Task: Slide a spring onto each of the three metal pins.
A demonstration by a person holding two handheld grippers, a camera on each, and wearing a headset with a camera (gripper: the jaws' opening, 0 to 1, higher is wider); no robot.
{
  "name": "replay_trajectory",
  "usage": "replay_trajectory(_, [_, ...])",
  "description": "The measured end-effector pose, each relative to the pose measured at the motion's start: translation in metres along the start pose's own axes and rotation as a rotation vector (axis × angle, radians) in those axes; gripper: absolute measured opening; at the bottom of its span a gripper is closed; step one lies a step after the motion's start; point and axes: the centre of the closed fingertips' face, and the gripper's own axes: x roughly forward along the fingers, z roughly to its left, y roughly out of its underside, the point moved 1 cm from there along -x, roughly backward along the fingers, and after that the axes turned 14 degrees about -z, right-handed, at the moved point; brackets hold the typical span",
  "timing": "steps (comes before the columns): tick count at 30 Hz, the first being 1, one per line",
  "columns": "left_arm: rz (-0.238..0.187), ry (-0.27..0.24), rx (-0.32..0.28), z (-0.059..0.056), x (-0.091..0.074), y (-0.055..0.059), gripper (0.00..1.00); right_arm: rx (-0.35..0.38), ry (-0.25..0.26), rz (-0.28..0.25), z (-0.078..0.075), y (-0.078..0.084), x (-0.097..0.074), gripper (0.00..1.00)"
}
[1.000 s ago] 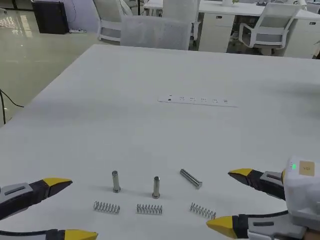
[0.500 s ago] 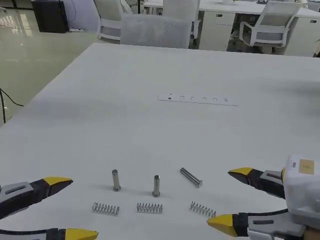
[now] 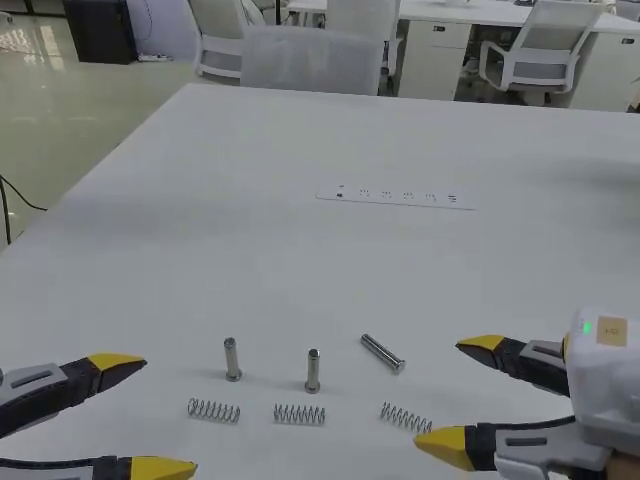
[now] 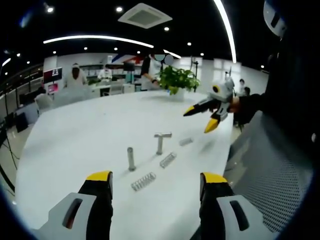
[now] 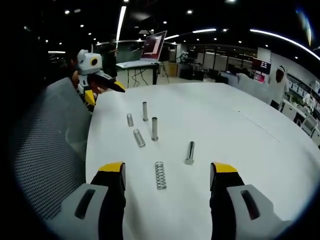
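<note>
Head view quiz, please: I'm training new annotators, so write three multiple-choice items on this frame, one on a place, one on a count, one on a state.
1. Where do the springs lie relative to the pins?
A. Beyond them
B. Threaded on them
C. In a row nearer the person

2. How many pins stand upright?
A. One
B. Two
C. Three

3. How are the left tongs and right tongs?
A. Both open, empty
B. Left shut on a spring
C. Right shut on a pin

Key: 1 C, the springs lie bare in a row on the near side of the pins; 2 B, the right pin lies on its side while the other two stand; 3 A, a wide gap shows between each pair of yellow tips, with nothing in it.
</note>
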Motion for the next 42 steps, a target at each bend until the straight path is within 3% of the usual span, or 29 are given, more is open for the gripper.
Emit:
replay_trajectory(17, [-0.001, 0.001, -0.001, -0.001, 0.001, -0.001, 0.66, -0.004, 0.005, 0.008, -0.004, 0.0, 0.0, 0.67])
replay_trajectory(25, [-0.003, 0.0, -0.001, -0.002, 0.001, -0.002, 0.66, -0.025, 0.018, 0.005, -0.015, -0.01, 0.005, 0.63])
replay_trajectory(42, [-0.005, -0.008, -0.004, 0.0, -0.002, -0.001, 0.65, -0.058, 0.015, 0.067, -0.04, -0.023, 0.038, 0.53])
